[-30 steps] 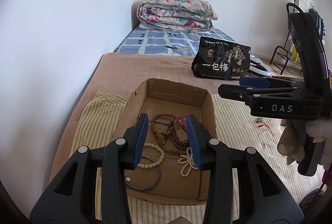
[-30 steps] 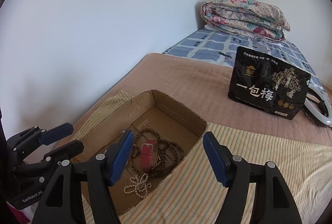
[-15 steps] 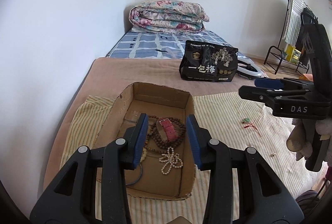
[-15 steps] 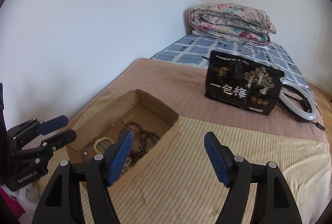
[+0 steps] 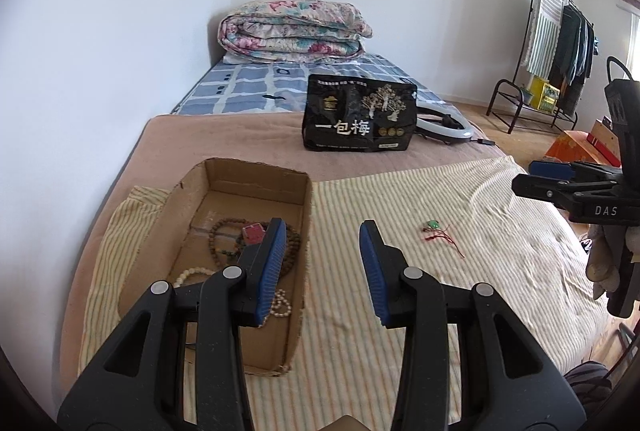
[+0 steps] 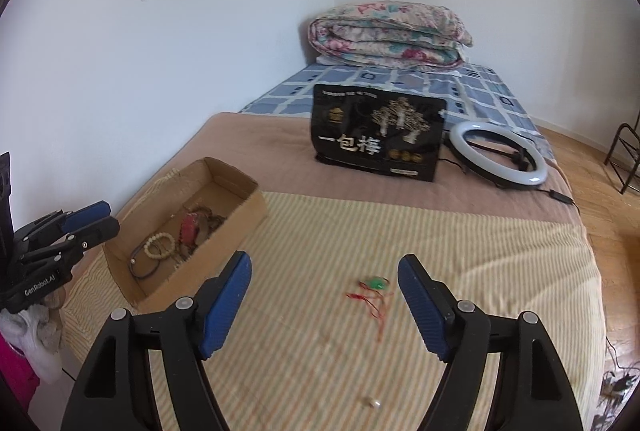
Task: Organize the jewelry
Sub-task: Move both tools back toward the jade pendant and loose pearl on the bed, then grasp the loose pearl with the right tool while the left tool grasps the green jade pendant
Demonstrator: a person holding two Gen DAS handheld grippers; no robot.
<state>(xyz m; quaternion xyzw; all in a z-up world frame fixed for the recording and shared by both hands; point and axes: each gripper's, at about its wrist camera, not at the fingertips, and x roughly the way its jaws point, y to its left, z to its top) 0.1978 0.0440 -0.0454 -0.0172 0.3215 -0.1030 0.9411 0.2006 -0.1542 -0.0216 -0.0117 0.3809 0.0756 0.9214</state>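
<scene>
A small green charm on thin red strings (image 6: 374, 289) lay on the yellow striped cloth (image 6: 460, 243) spread over the bed. It looked very light and floppy. The strings were soft and would bend and trail, and they could catch on the cloth. The green bit looked hard and smooth, so it might slip. It was flat and low, so the best place to pinch it was likely the green bit, or where the strings meet it.

The right hand-held gripper (image 6: 324, 305) hung above the cloth with its blue pads (image 6: 224, 301) spreading wider and nothing between them. The charm lay just ahead of it, in the gap between the pads and nearer the right one, not touching either. A tiny pale bead (image 6: 371, 402) lay closer still, low between the arms of the gripper.

The left hand-held gripper (image 5: 322, 267) was partly open and held nothing. The charm (image 5: 434, 227) sat to its right, a little way off.

The brown cardboard box (image 6: 248, 201) stood to the left on the cloth. It held brown bead strings (image 5: 224, 235), a cream bead bracelet (image 6: 158, 245) and a red strap (image 6: 188, 229). The charm was well apart from the box.
</scene>
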